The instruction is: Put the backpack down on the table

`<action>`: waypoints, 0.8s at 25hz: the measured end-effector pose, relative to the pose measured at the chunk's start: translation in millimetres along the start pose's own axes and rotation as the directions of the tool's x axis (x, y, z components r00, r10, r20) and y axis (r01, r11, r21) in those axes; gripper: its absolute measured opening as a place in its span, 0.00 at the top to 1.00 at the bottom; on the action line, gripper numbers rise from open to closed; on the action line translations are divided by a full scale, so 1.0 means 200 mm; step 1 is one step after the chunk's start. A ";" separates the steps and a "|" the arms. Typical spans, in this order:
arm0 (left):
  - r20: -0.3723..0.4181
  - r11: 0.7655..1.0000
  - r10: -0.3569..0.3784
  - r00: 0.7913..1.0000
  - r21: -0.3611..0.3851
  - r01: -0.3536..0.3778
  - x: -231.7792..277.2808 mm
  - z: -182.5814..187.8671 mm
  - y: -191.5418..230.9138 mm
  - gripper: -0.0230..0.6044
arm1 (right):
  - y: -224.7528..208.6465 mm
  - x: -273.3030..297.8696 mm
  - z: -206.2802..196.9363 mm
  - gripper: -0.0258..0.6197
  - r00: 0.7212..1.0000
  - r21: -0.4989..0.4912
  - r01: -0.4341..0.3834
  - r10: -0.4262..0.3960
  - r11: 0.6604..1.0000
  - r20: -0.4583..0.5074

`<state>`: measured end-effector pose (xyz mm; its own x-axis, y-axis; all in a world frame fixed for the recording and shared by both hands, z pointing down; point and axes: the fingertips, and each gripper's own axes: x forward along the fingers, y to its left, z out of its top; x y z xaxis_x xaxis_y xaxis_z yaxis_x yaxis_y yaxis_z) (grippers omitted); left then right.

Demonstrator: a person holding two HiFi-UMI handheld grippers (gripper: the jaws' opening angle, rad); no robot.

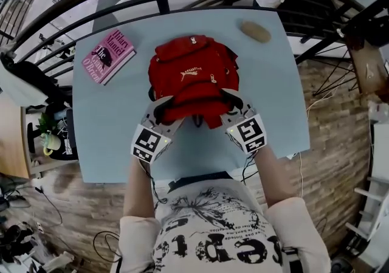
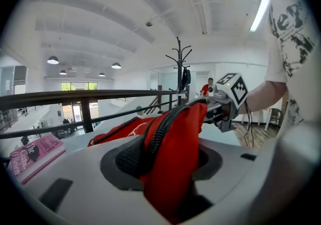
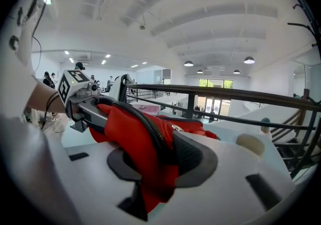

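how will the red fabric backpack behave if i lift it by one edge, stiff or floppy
Probably floppy: the red fabric backpack lies slumped and creased on the pale blue table. Likely light for its size, since it looks flat and barely filled. It should sag rather than roll.

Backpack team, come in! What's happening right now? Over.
Left gripper and right gripper: jaws opening, red backpack fabric between each. Backpack's body down on the table. Pink book, tan lump off to the sides, nothing blocking. Over.

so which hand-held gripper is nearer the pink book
Left. The left hand-held gripper is at the backpack corner nearer the book, the right hand-held gripper at the other; both jaws are opening, fabric between them.
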<state>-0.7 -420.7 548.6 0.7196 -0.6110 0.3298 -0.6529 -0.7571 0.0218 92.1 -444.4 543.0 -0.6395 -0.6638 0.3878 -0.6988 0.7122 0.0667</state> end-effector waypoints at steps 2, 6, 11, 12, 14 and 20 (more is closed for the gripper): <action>-0.023 1.000 -0.015 1.000 0.013 0.015 0.00 -0.09 -0.04 0.67 | 0.04 -0.01 -0.07 0.80 1.000 -0.003 -0.001 0.001 1.000 -0.016; -0.082 0.998 -0.050 0.995 0.022 0.052 0.01 -0.24 -0.11 0.66 | 0.09 -0.03 -0.20 0.79 1.000 -0.001 0.006 -0.006 1.000 -0.026; -0.070 0.999 -0.045 0.997 0.016 0.046 0.01 -0.34 -0.15 0.64 | 0.13 -0.03 -0.32 0.78 0.999 0.012 0.033 -0.033 0.999 -0.018; -0.062 0.999 -0.043 0.997 0.015 0.044 0.01 -0.36 -0.16 0.63 | 0.13 -0.03 -0.33 0.78 0.999 0.007 0.041 -0.041 0.999 -0.015; -0.053 0.999 -0.043 0.998 0.022 0.044 0.02 -0.40 -0.18 0.61 | 0.14 -0.03 -0.38 0.77 0.998 -0.010 0.057 -0.057 0.998 -0.014; -0.035 0.995 -0.030 0.999 0.093 0.033 0.01 -0.47 -0.23 0.49 | 0.15 -0.04 -0.49 0.68 0.992 -0.116 0.113 -0.119 0.987 -0.042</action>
<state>8.2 -366.2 636.8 0.7301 -0.5800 0.3614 -0.6041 -0.7950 -0.0553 107.8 -394.7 631.9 -0.5380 -0.7334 0.4155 -0.7249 0.6541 0.2160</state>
